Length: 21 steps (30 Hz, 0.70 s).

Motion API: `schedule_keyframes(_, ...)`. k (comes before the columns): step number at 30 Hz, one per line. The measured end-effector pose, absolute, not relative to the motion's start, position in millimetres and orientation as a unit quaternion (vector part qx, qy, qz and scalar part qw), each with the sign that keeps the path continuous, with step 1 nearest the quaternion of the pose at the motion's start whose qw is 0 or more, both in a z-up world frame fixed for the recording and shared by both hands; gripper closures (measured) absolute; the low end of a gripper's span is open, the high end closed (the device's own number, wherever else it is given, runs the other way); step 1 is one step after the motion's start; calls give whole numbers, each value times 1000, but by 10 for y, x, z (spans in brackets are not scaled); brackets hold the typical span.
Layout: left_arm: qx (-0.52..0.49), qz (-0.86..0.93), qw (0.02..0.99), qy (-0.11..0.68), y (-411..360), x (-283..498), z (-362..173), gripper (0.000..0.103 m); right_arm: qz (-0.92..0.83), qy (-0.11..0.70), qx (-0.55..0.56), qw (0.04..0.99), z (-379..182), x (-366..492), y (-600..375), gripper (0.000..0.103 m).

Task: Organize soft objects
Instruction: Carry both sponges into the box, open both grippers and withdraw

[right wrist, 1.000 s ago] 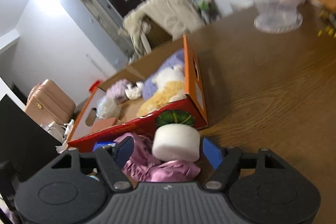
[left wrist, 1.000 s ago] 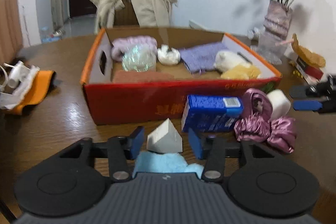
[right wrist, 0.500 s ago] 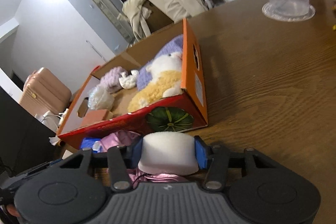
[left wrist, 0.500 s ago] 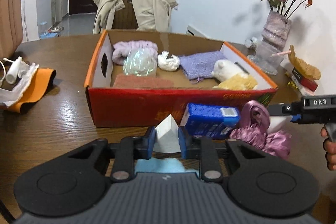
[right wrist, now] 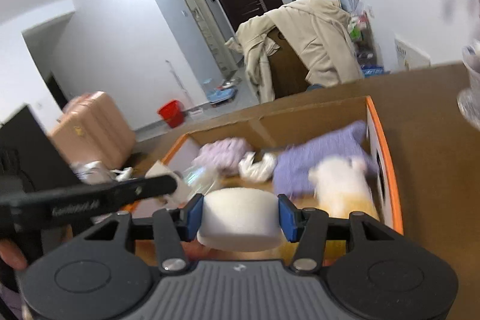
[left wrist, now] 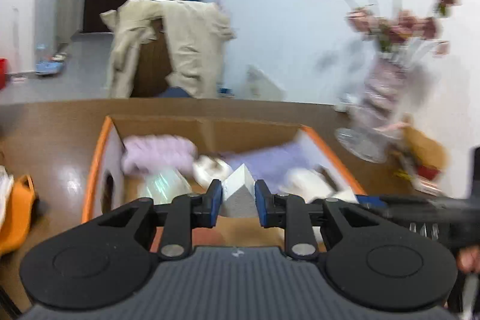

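Brown bench (left wrist: 45,122) is carrying the open cardboard box (left wrist: 207,126), lying directly ahead of and below both tools. I am clamping the white wedge sponge (left wrist: 238,194) in my left hand-held gripper (left wrist: 238,201) and the round white sponge (right wrist: 240,218) in my right hand-held gripper (right wrist: 240,218), both hanging over the box's near edge, side by side.

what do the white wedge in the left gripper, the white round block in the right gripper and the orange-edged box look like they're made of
White wedge-shaped block: probably foam sponge; matte, finely grainy faces.
White round block: likely soft foam too; matte, rounded edges, sides held between the blue pads.
Orange-edged open box: corrugated cardboard; plain brown inner walls, printed orange rim.
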State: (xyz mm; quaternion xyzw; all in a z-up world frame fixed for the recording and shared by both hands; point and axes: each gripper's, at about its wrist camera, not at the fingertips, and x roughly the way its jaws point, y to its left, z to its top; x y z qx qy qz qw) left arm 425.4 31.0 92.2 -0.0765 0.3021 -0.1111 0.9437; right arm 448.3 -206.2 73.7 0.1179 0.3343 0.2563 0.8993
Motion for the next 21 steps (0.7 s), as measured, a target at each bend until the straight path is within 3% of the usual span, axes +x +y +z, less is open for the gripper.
schedule_keyframes(4,-77,-97,931,345,302,4851,625,67,217,305,76,924,608,4860,-1876,46)
schedule_keyframes(7,-67,-66,927,363,354,4980,433,60,193,332,43,922,479,4967,-1785,40)
schedule_keyframes(8,-72,-69,929,357,392,4943,428,51,197,328,51,923,457,4933,-1808,34)
schedule_keyframes(9,-79,-72,931,350,452,4896,443,48,200,321,61,924,453,4894,-1840,31)
schedule_keyframes(17,-67,-74,949,300,522,4400,876,37,189,289,71,936,803,4538,-2044,31)
schedule_keyframes(21,-34,-79,960,267,447,3926,1060,31,188,264,73,943,1042,4117,-2195,24)
